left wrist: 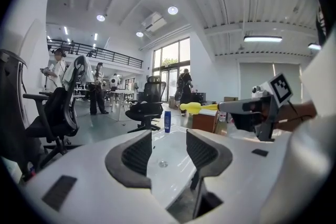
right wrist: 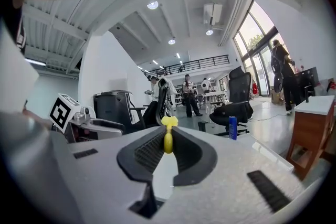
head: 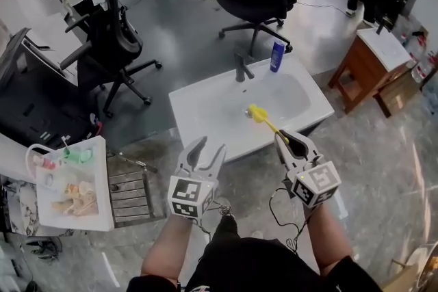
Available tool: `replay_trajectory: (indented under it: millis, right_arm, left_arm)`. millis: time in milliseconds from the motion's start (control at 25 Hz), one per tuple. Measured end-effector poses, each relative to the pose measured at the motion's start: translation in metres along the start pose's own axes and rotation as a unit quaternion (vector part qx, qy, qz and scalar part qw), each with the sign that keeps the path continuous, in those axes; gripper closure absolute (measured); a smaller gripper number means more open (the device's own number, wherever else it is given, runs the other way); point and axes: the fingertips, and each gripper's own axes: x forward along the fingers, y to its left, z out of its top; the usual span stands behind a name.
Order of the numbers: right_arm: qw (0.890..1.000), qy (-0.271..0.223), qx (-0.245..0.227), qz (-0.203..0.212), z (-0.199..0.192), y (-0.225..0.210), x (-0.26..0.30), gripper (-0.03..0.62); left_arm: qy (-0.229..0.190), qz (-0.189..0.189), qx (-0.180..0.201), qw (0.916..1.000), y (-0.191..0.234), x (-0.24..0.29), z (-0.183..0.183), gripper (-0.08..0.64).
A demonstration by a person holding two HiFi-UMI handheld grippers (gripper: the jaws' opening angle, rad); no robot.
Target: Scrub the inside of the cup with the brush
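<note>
Squarely between right tongs [right wrist: 167, 134]: brush [head: 258, 114]

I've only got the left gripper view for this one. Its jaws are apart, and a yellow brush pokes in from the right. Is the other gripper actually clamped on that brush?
Observer: Yes. The right gripper view shows the right gripper shut on the yellow brush, with the handle pinched between its pads.
Operator: Where is the brush head relative to the sink?
Observer: In the head view it shows over the basin of the white sink.
Operator: Is there a cup in the basin?
Observer: None that I can see. Only a faucet stands at the far rim, left of the blue bottle.
</note>
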Motion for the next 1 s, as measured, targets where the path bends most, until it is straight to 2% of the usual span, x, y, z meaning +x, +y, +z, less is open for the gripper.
replay_trajectory:
  millis: [440,1000]
  right_arm:
    - [1.000,0.004,0.010,-0.029,0.004,-0.021,0.076,0.557]
    - [0.998,0.001,-0.009,-0.059,0.024,-0.022,0.135,0.557]
  left_arm:
    - [0.018,-0.022,-0.003,0.9996,0.065,0.051,-0.002,0.374]
    - [0.004,-0.064,0.002,0.9979,0.115,0.088,0.002,0.374]
